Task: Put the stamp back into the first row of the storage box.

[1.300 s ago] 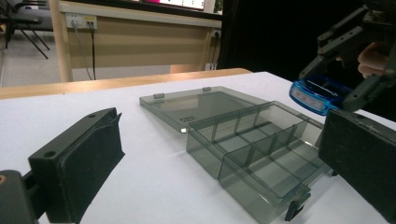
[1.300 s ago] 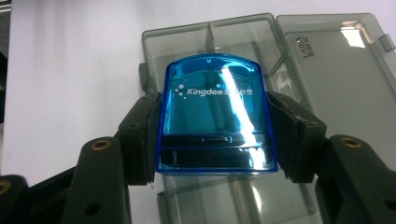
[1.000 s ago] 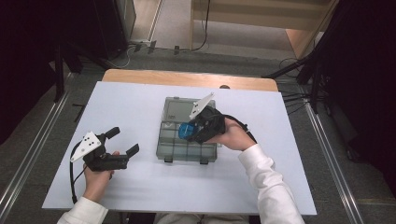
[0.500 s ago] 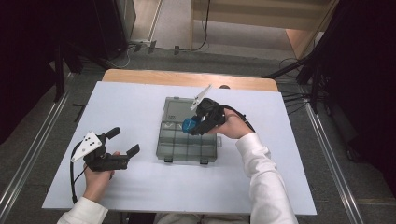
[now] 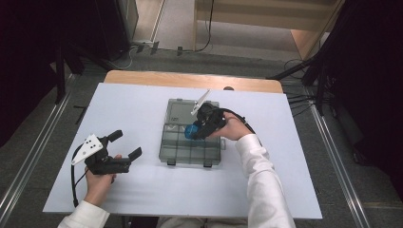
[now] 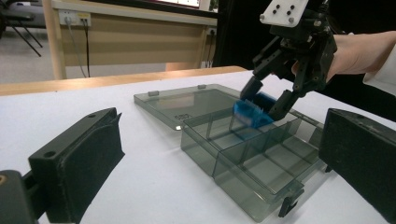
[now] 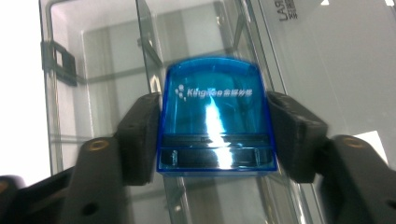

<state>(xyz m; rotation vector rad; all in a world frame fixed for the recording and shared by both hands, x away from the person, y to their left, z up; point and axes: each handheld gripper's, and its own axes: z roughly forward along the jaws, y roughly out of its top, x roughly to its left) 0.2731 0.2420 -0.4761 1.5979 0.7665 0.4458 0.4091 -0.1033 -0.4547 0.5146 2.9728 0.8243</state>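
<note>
- On the white table [image 5: 142, 199], w/ bare wood showing along its far edge, an open grey compartment box [image 5: 190, 152] was laid flat near centre, lid folded back on the far side.
- Around the table, dark curtains were seen at both sides, grey floor w/ cables beyond, and a wooden bench at the far wall.
- Right gripper [image 5: 199, 130] was held over the box's middle compartments, jaws closed on a small blue translucent case [image 7: 215, 116]; pads were pressed to both its sides, approx. centred.
- Blue case was seen just above or at the divider tops; contact w/ the box couldn't be told.
- Left gripper [image 5: 124, 145] was rested on the table, well apart to the box's left, jaws spread wide, nothing held.
- Step judged: placing the case into a compartment. Next move would likely need it aligned between dividers, lowered, then jaws opened w/o nudging the box.
</note>
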